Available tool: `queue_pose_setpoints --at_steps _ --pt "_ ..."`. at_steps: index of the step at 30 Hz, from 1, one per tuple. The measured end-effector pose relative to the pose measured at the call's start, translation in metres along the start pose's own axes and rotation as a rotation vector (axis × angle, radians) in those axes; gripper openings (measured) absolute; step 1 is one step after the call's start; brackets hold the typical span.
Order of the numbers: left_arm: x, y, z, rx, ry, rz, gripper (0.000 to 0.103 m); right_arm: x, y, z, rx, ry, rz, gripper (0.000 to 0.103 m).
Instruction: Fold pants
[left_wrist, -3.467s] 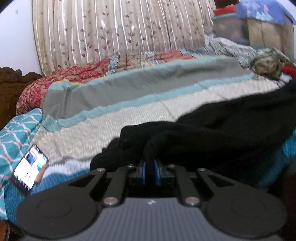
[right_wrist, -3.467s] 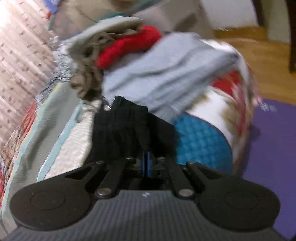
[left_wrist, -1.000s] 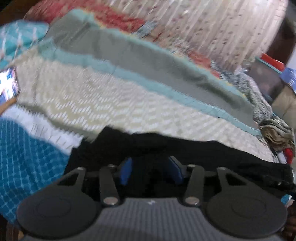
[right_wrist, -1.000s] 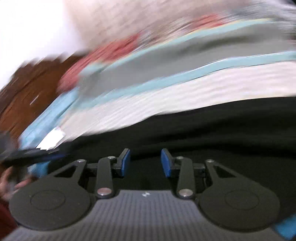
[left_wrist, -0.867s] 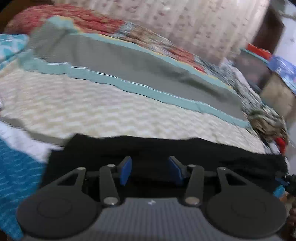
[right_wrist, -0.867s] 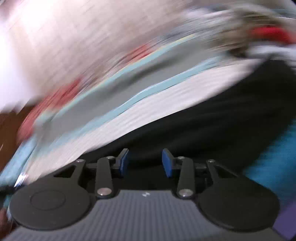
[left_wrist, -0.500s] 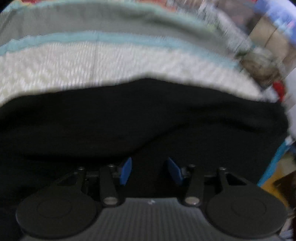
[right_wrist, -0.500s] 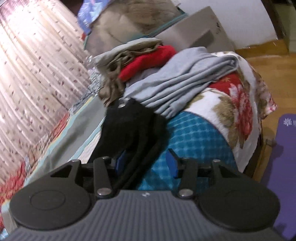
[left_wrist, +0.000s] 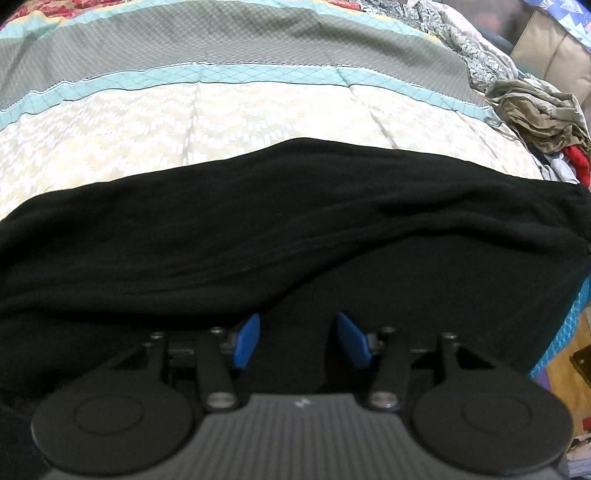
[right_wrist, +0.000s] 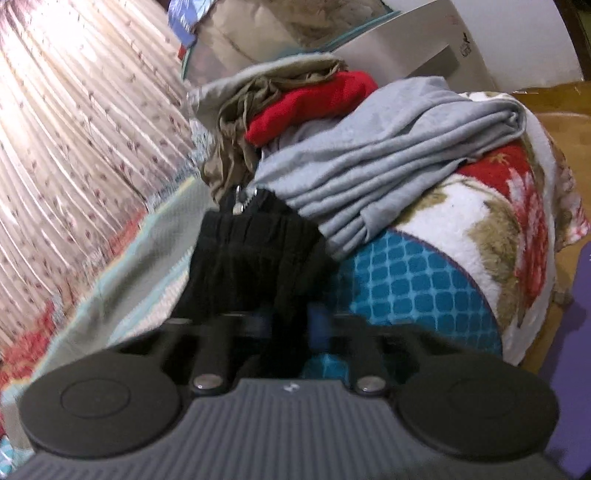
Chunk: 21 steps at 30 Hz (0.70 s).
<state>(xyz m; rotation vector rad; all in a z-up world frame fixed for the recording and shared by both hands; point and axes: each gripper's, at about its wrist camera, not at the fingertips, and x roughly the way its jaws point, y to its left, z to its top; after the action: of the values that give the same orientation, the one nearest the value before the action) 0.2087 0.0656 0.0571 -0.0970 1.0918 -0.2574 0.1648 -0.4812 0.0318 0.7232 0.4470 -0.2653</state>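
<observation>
Closing since half a second ago, right tool pinches black pants; left tool opening, empty.

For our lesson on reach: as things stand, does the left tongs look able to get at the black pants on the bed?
Probably yes. The left tongs hang right over the black pants, jaws opening with nothing gripped, and nothing lies between them and the cloth spread on the bedspread.
</observation>
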Motion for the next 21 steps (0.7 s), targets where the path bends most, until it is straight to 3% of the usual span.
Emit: queue_pose_setpoints --at_steps 6,12,16,19,21 --pt "-0.008 0.006 0.005 -0.041 -0.024 -0.045 0.05 -0.027 0.024 0.008 -0.015 -0.043 0.068 0.012" --pt "-0.032 0.025 0.003 -0.13 -0.099 -0.13 0.051 -0.045 0.11 0.012 -0.223 -0.032 0.253 0.012" --pt "-0.042 0.035 -0.004 -0.151 -0.129 -0.163 0.051 -0.047 0.184 -0.032 -0.524 0.086 0.379 0.012" --pt "-0.042 0.046 -0.01 -0.177 -0.126 -0.177 0.053 -0.045 0.223 -0.093 -0.76 0.247 0.459 0.012" --pt "-0.038 0.049 -0.01 -0.201 -0.114 -0.179 0.053 -0.035 0.237 -0.135 -0.877 0.378 0.444 0.013"
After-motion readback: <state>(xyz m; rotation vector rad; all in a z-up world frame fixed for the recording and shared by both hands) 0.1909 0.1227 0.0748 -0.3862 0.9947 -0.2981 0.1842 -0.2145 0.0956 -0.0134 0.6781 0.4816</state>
